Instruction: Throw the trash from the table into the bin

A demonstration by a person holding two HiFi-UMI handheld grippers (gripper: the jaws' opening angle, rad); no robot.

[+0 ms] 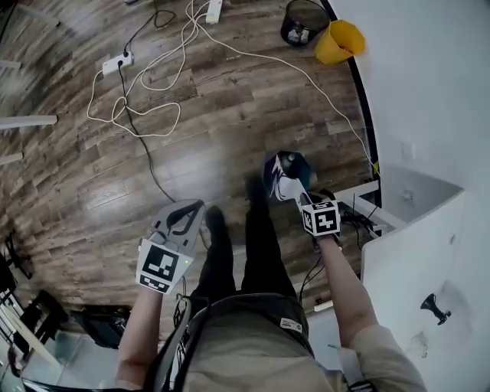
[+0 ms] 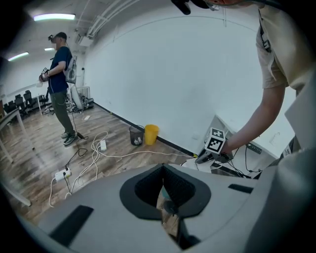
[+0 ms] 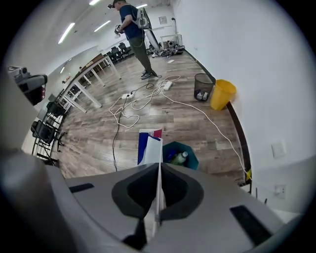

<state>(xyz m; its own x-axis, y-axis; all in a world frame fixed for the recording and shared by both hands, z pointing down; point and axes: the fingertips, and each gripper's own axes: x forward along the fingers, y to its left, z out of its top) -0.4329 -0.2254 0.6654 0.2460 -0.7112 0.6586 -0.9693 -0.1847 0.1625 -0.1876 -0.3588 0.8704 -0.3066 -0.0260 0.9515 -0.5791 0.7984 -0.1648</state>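
My right gripper (image 1: pixel 300 197) is shut on a flat white, blue and red wrapper (image 1: pixel 277 180), which hangs over a teal bin (image 1: pixel 298 164) on the floor. In the right gripper view the wrapper (image 3: pixel 149 146) sticks out past the shut jaws of the right gripper (image 3: pixel 159 165), with the teal bin (image 3: pixel 191 159) and a plastic bottle (image 3: pixel 179 158) in it just beyond. My left gripper (image 1: pixel 193 207) is lower left of the bin, shut, with nothing sticking out of it. In the left gripper view the left gripper (image 2: pixel 163 170) points toward the right gripper (image 2: pixel 207 157).
A white table (image 1: pixel 413 253) stands at the right. A yellow bin (image 1: pixel 339 40) and a black mesh bin (image 1: pixel 302 21) sit by the far wall. White and black cables (image 1: pixel 153 84) trail over the wood floor. Another person (image 2: pixel 60 84) stands far off.
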